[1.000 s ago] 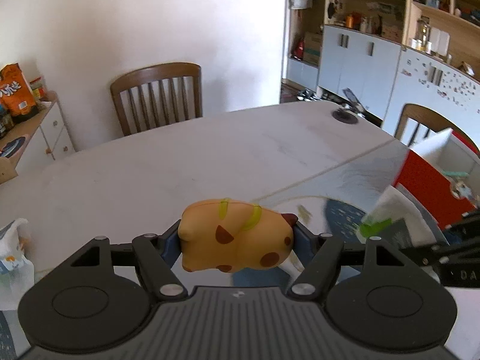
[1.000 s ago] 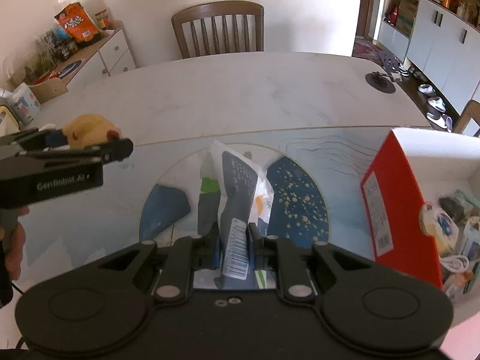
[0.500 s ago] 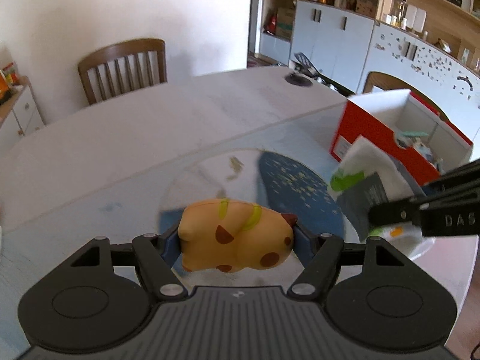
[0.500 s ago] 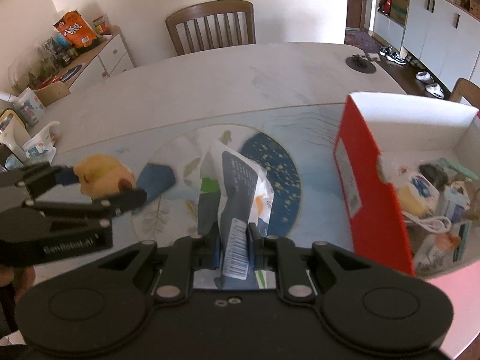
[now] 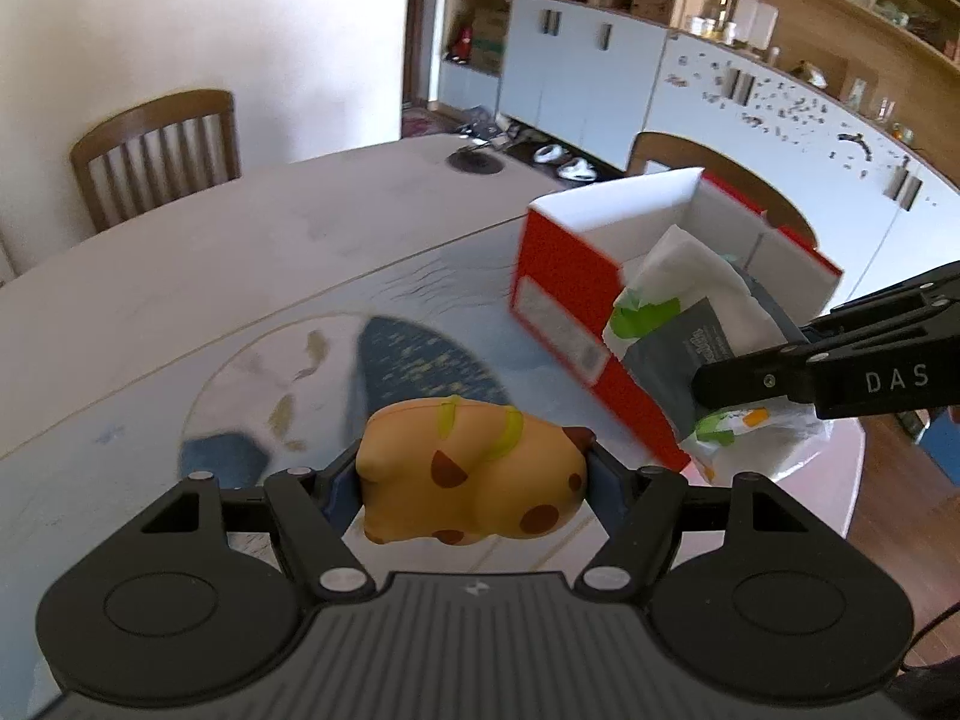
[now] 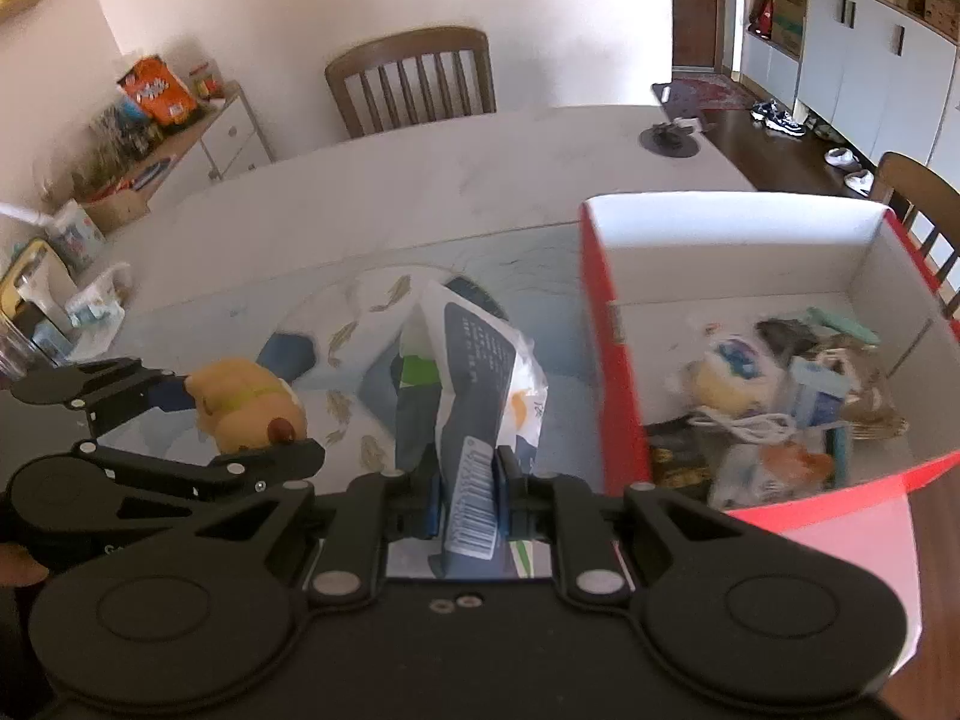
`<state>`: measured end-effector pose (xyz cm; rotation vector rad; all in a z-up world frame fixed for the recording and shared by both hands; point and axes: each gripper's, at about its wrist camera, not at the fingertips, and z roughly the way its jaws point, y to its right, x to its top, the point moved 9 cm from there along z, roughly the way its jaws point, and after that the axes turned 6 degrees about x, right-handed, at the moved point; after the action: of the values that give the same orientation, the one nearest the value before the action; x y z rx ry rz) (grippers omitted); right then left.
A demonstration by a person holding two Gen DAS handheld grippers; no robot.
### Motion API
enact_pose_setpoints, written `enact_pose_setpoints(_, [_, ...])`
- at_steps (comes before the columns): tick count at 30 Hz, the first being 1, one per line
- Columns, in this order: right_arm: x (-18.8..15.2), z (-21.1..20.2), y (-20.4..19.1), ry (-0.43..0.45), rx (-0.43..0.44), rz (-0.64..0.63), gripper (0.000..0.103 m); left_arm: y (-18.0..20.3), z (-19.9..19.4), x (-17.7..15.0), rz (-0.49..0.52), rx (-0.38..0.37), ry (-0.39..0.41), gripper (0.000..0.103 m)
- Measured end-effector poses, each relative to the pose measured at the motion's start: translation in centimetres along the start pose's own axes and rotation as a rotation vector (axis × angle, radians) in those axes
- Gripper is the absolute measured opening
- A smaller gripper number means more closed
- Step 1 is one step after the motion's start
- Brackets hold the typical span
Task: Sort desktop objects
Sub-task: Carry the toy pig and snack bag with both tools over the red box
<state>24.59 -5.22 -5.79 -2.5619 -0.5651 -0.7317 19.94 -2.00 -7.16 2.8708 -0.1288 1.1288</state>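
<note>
Grippers carry their loads above the table toward the red box (image 6: 606, 324), presumably for dropping in: left gripper (image 5: 474, 474) clamps a spotted toy (image 5: 474, 480), right gripper (image 6: 471, 480) pinches a packet (image 6: 474, 384).

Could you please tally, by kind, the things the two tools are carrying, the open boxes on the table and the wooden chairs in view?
Soft toys held, the yellow spotted toy in the left tool: 1
Packets held, the white and grey packet in the right tool: 1
Open boxes, the red box: 1
Wooden chairs: 2
Total: 5
</note>
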Motion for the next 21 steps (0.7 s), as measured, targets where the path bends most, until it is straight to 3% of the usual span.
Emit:
enact_pose_setpoints(11, [1.3, -3.7, 5.1, 0.052, 0.018, 0.019, 0.016, 6.1, 0.4, 4.1, 0.059, -0.039, 0.045, 0.073])
enact_pose_setpoints(21, [2.5, -5.1, 12.2, 0.071, -0.025, 0.037, 0.016, 11.7, 3.1, 8.7, 0.1, -0.061, 0.076, 0.073])
